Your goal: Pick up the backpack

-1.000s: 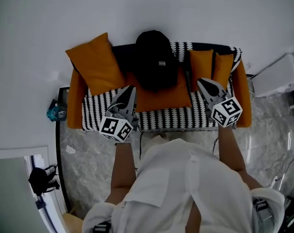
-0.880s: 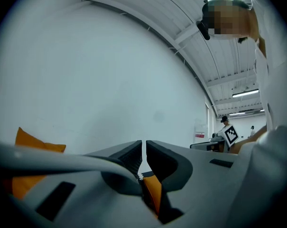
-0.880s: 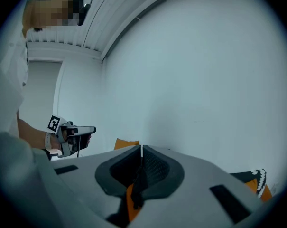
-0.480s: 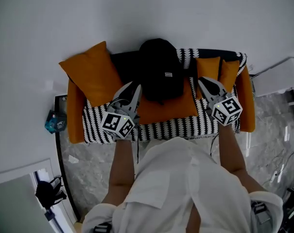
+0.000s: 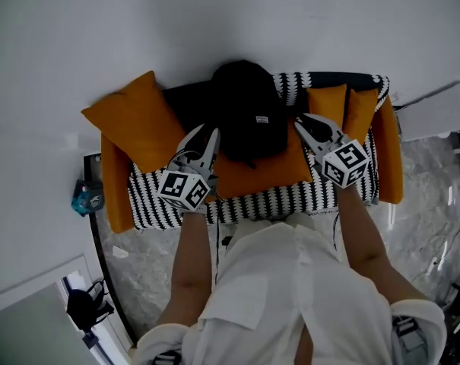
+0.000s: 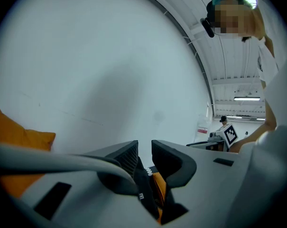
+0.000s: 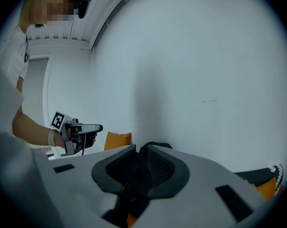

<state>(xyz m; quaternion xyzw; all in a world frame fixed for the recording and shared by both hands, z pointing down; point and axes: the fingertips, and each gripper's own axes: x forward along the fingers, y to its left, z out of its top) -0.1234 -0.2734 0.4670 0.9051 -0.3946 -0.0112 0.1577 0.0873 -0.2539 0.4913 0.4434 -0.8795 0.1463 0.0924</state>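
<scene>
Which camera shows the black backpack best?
The head view: the backpack sits whole on the sofa, seen from above. The left gripper view and right gripper view each catch only a dark sliver of it low in the frame.

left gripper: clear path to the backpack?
Probably yes. The left gripper is right beside the backpack, pointing at its left side, and nothing visible stands between them. Its jaws are opening, and the pads do not press on anything yet.
</scene>
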